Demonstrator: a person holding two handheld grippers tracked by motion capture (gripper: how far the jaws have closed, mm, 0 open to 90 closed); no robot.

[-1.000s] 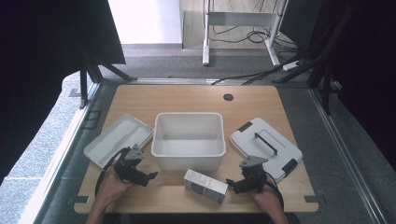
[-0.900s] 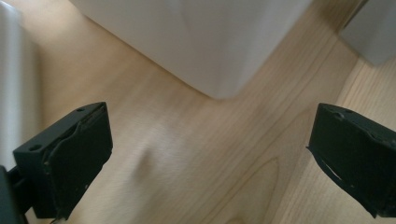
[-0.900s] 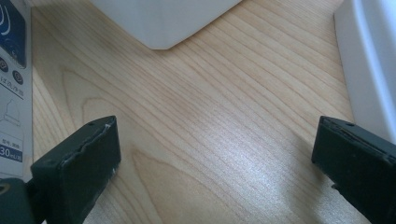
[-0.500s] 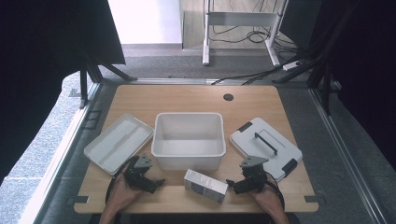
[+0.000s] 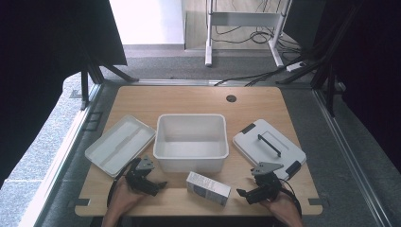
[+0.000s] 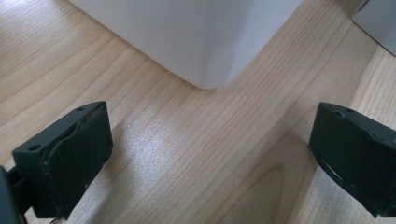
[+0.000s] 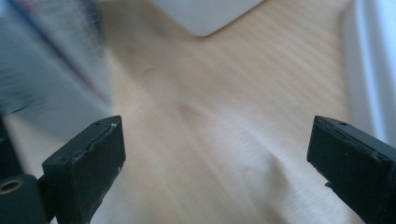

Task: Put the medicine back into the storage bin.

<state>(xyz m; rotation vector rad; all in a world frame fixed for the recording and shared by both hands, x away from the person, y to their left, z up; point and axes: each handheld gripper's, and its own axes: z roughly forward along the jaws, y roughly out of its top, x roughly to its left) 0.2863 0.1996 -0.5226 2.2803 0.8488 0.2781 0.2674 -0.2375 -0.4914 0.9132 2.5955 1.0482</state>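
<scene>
A small carton [image 5: 208, 187] lies flat near the table's [image 5: 189, 97] front edge, between the two grippers and just in front of the white bin [image 5: 191, 142]. The left gripper [image 5: 155, 186] and the right gripper [image 5: 242, 194] both rest low with jaws spread wide, grasping nothing. A lid [image 5: 120, 144] sits left of the bin, a handled lid [image 5: 268, 148] right.

Between my left hand-held gripper [image 5: 156, 184] and my right hand-held gripper [image 5: 243, 195] the small carton [image 5: 208, 188] blocks the near strip of table [image 5: 198, 101]. The white bin [image 5: 191, 142] walls off the middle just behind it. I see bare wood beyond the bin, and narrow lanes beside the flat lid [image 5: 120, 144] and the handled case [image 5: 268, 149].
</scene>
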